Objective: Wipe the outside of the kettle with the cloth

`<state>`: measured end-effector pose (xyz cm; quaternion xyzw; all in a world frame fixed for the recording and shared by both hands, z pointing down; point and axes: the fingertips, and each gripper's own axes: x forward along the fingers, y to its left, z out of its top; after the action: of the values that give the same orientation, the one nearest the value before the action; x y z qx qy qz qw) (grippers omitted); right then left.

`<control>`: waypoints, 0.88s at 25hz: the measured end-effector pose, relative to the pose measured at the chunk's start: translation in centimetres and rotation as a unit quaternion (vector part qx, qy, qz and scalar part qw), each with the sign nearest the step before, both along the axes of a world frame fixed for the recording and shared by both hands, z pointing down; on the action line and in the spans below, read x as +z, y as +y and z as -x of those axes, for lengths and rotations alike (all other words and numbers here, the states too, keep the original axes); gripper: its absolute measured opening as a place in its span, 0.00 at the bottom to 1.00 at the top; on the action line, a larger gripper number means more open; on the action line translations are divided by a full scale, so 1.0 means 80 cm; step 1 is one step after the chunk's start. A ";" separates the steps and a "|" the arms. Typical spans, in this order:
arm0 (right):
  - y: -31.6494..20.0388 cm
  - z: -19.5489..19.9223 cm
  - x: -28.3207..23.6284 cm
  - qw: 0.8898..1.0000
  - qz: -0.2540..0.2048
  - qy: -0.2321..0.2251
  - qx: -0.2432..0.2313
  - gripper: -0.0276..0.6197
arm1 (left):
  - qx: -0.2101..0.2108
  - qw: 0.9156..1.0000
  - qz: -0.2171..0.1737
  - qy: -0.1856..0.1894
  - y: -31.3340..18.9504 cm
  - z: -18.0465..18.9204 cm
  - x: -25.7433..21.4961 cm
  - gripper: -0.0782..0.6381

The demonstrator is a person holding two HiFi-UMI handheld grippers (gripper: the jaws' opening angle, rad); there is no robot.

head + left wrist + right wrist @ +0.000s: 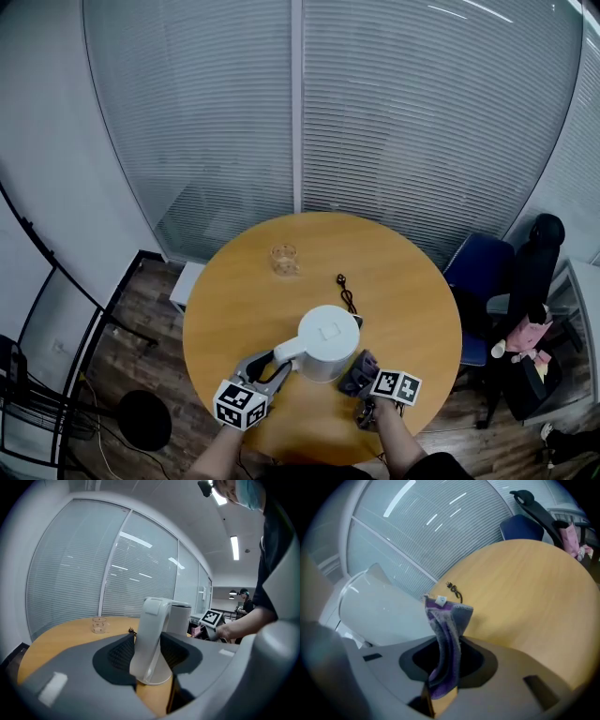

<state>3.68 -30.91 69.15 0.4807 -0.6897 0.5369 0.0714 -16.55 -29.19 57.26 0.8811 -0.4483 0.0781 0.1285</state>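
Upright on the near half of the round tan wooden surface (244, 300): white plastic kettle (328, 342) (180, 618), handle (147, 639) toward the left tongs (272, 366) (149, 656). Clamped on that handle, spread wide, pads against both its sides. Pinched tight in the right tongs (361, 373) (445, 660): purple-grey fleecy cloth (447, 625) (356, 377), just beside the kettle's right wall, contact unclear. Farther back, well apart: small clear glass cup (284, 259) and black cord (347, 293).
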 end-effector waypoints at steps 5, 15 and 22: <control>0.037 0.016 -0.054 0.998 -0.063 -0.006 0.023 0.19 | 0.029 0.999 0.021 0.012 0.006 0.008 0.009 0.36; 0.123 0.056 -0.142 0.988 -0.146 0.008 0.049 0.19 | 0.052 0.997 0.032 0.041 0.042 0.044 0.000 0.35; 0.155 0.057 -0.208 0.975 -0.218 0.042 0.015 0.19 | 0.020 0.998 0.029 0.047 0.081 0.061 -0.034 0.15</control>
<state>-0.85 -18.54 52.53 0.5171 -0.7791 0.3541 -0.0136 -21.41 -22.69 54.52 0.8886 -0.4212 0.0524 0.1737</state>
